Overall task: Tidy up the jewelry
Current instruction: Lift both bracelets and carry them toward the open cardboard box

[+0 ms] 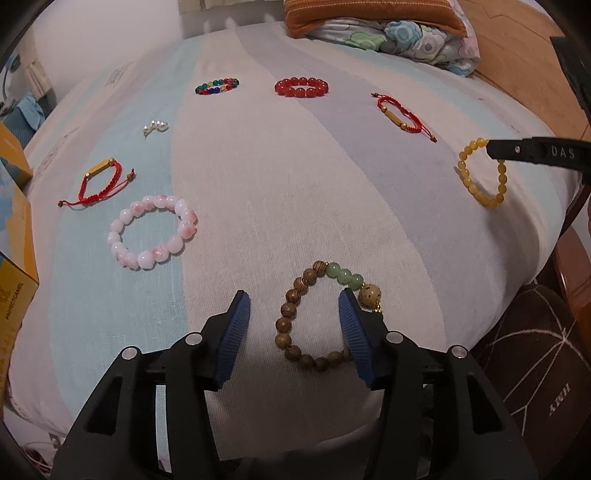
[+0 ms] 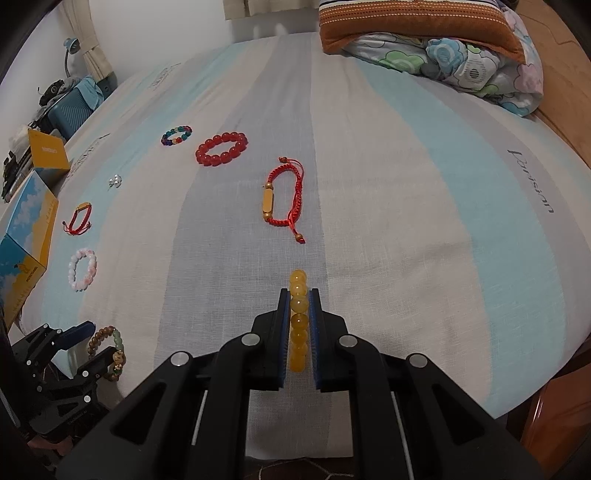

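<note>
Seven bracelets on bed (image 2: 406,221): two w/ pearl cluster (image 1: 155,127) along left edge, two far centre, corded bracelet (image 2: 284,195) mid-right, two at near edge. Pillows (image 2: 424,33) at far-right corner.

Wide bare stretch of bedsheet (image 1: 295,192) in the middle, I can pass freely there. Bracelets ring it: pink bead bracelet (image 1: 152,232) left, red bead bracelet (image 1: 301,87) far, wooden bead bracelet (image 1: 314,317) near. Yellow boxes (image 2: 31,236) crowd the left edge; pillow (image 2: 417,29) and folded quilt (image 2: 480,70) block the far right corner
</note>
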`<action>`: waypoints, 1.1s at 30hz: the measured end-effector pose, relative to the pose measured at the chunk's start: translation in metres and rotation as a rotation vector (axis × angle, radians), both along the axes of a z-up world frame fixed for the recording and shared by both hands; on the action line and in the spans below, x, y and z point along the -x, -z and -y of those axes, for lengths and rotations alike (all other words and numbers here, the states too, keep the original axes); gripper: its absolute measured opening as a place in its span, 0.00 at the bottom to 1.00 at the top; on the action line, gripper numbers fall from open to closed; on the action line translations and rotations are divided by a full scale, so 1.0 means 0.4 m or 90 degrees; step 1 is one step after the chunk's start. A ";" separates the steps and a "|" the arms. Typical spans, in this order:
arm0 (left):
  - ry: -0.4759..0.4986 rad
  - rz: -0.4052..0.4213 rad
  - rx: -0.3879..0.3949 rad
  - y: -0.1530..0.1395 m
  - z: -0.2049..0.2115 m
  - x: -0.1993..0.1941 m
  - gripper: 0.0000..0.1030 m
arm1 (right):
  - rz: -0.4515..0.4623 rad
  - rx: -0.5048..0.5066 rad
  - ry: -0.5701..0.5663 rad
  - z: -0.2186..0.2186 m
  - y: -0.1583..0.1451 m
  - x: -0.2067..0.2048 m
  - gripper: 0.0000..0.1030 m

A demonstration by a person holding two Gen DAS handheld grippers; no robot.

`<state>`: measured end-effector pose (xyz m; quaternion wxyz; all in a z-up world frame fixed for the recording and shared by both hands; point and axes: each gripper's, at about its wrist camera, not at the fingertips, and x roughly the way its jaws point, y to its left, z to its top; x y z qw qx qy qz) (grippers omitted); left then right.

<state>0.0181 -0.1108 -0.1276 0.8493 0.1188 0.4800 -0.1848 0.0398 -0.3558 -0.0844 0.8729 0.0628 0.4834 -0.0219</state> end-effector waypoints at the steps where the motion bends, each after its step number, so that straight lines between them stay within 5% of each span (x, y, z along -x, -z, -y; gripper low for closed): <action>1: 0.003 0.002 -0.004 0.001 0.000 0.002 0.42 | -0.001 -0.001 0.000 0.000 0.000 0.000 0.09; 8: 0.003 -0.023 0.007 0.003 -0.019 -0.001 0.09 | 0.000 -0.005 0.000 0.001 0.000 -0.002 0.09; 33: -0.046 -0.031 0.036 -0.140 -0.046 -0.009 0.07 | 0.048 -0.014 -0.004 -0.033 -0.111 0.025 0.09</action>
